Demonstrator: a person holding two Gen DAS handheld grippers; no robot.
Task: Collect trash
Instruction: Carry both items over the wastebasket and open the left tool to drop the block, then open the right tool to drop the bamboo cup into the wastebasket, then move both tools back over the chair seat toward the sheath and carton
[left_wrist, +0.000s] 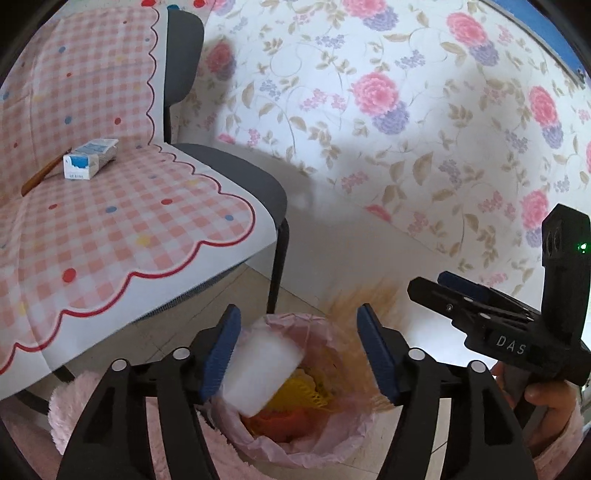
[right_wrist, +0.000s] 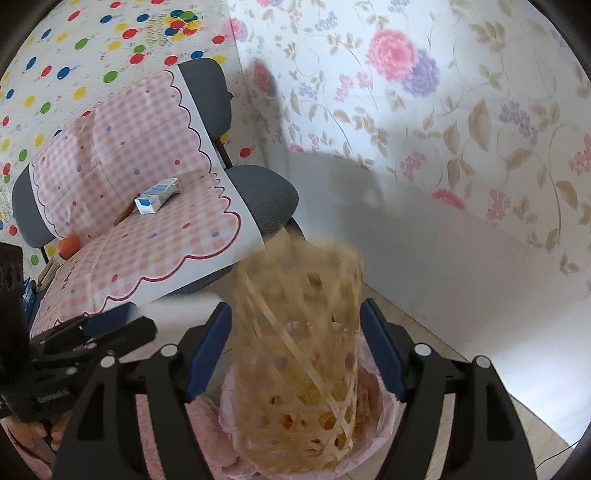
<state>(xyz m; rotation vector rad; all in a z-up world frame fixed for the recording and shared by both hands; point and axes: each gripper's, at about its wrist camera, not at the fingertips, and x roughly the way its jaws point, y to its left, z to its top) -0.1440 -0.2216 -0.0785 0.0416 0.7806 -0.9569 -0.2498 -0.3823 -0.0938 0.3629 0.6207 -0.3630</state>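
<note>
My left gripper (left_wrist: 299, 310) stands open over a bin lined with a pink bag (left_wrist: 332, 443). A white foam cup (left_wrist: 262, 373) is between its fingers, against the left blue pad and clear of the right one, just above the bin's mouth. Yellow netting (left_wrist: 303, 391) and orange scraps lie inside. My right gripper (right_wrist: 295, 304) is open too, with a blurred woven straw tube (right_wrist: 299, 350) upright between its pads, a gap on each side, its lower end in the pink bag (right_wrist: 380, 424). Each gripper shows in the other's view: right gripper (left_wrist: 426, 282), left gripper (right_wrist: 136, 321).
A grey chair (left_wrist: 255, 184) with a pink checked cloth stands left of the bin. On it lie a blue-and-white carton (left_wrist: 90, 158), a wooden stick (left_wrist: 44, 173) and an orange (right_wrist: 69, 246). Flowered wall behind; tiled floor right of the bin. Pink fluffy fabric (left_wrist: 74, 398) is beside the bin.
</note>
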